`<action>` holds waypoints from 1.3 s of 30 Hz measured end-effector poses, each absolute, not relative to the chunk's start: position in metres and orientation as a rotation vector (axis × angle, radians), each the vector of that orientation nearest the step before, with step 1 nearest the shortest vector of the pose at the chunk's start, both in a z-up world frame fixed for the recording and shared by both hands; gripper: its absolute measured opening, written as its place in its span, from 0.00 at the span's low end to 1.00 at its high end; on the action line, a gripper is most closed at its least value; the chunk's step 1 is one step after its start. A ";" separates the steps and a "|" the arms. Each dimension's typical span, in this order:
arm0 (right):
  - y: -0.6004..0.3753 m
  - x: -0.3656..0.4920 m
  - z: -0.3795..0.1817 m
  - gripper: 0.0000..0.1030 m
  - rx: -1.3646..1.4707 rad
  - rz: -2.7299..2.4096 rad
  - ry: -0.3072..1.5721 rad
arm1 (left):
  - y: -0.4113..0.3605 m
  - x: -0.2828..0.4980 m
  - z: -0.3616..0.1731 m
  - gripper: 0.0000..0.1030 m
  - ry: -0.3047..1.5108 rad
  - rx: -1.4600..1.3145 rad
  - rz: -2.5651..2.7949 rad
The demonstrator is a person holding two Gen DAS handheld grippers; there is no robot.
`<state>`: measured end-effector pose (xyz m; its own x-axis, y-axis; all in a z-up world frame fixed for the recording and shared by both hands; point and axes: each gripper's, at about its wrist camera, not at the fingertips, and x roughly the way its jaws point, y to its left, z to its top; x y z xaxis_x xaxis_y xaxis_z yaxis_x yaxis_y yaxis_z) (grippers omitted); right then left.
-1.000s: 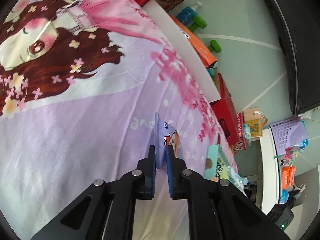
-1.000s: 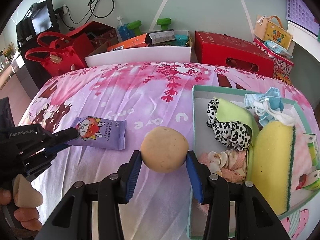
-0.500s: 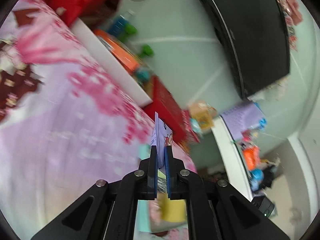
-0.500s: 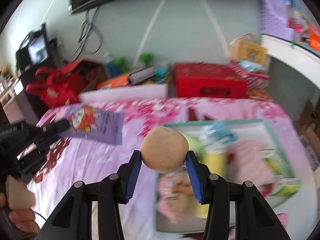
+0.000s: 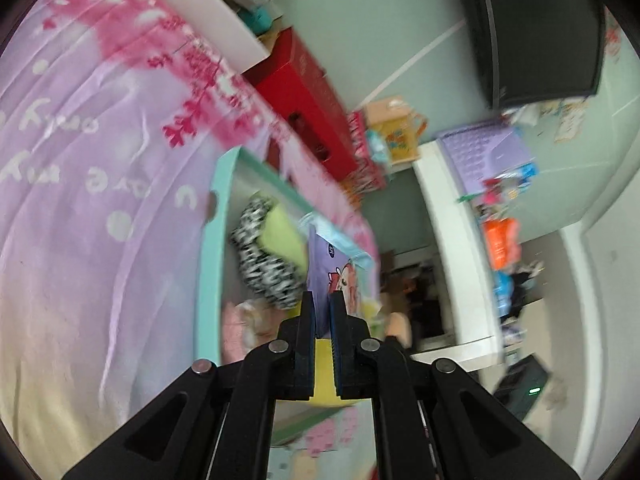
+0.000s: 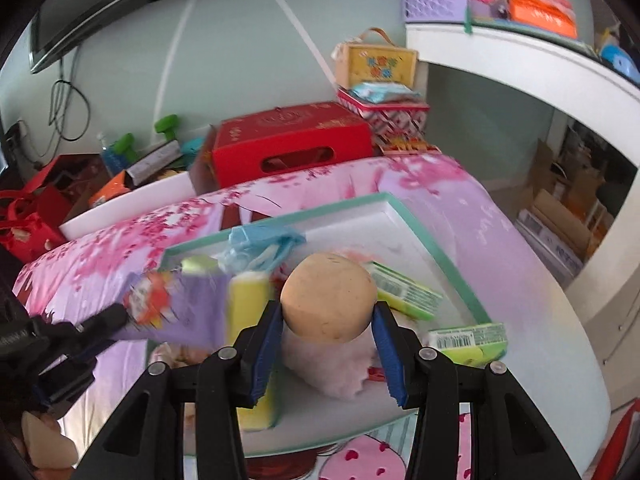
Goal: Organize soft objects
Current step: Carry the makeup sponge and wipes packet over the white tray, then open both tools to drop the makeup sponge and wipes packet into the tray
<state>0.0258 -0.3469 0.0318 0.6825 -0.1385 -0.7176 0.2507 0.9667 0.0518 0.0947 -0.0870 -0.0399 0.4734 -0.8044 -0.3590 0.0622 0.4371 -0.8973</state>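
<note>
Tray (image 6: 416,222) with yellow sponge (image 6: 248,300), spotted cloth (image 5: 264,264), perhaps masks (image 6: 260,242).

You have 2 items held in the air above the tray (image 6: 448,256). The wipes pack (image 6: 182,312) is purple and flat, with a red cartoon figure; it is clamped at 1 edge and stands edge-up in the left view (image 5: 326,268). The ball (image 6: 328,296) is tan, round and lightly speckled. The teal-rimmed white tray lies on the bedsheet, holding a yellow sponge (image 6: 250,300), a spotted cloth (image 5: 260,256) and green packs (image 6: 404,290).
</note>
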 end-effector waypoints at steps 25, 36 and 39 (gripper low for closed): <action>-0.338 0.021 0.026 1.00 0.106 -0.190 0.907 | -0.082 0.060 0.005 0.93 0.925 -0.160 0.009; -0.328 0.006 0.028 1.00 0.103 -0.159 0.959 | -0.087 0.032 0.021 0.93 0.917 -0.027 0.061; -0.327 0.002 0.030 1.00 0.101 -0.154 0.963 | -0.097 0.031 0.021 0.93 0.923 0.031 0.103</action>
